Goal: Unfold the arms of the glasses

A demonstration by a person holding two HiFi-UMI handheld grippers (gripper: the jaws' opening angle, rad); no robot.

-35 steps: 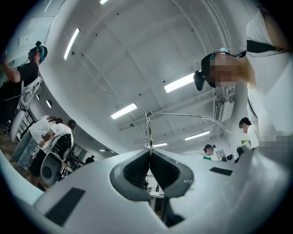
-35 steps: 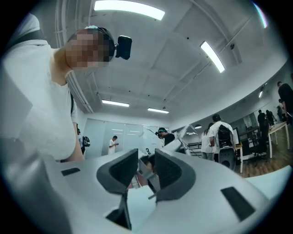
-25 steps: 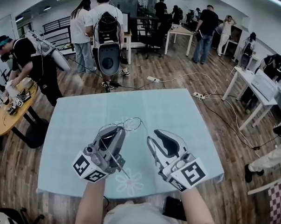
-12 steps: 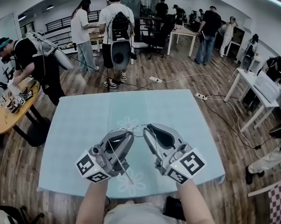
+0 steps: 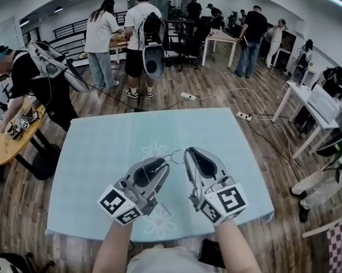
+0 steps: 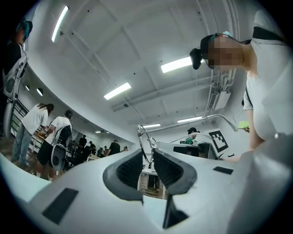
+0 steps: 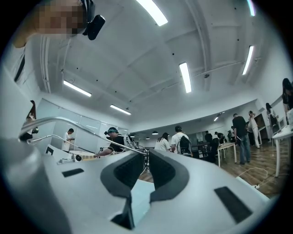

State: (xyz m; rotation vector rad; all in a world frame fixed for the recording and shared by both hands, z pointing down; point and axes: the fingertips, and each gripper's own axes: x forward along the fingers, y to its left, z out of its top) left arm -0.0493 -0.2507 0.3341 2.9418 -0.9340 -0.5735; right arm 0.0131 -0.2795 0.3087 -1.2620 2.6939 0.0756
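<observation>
Though among people [image 5: 100,38], blue tablecloth [image 5: 96,158].

Both forearms [image 5: 112,246] reach in over the worktop's [image 5: 96,158] near edge, tips angled together. The left claw [image 5: 161,161] is clamped on the glasses [image 6: 143,145]; the right claw [image 5: 192,152] has its jaws closing with their wire between them.

Open tabletop [image 5: 102,158] lies ahead of the grippers and to both sides. The left gripper [image 5: 160,162] and right gripper [image 5: 192,154] hang close together over its near half. The glasses [image 6: 143,142] bridge the narrow gap between them. The right fingers [image 7: 167,171] are closing with the frame between them. People [image 5: 99,39], desks [image 5: 308,102] and floor cables [image 5: 218,95] stand well beyond the edges.
</observation>
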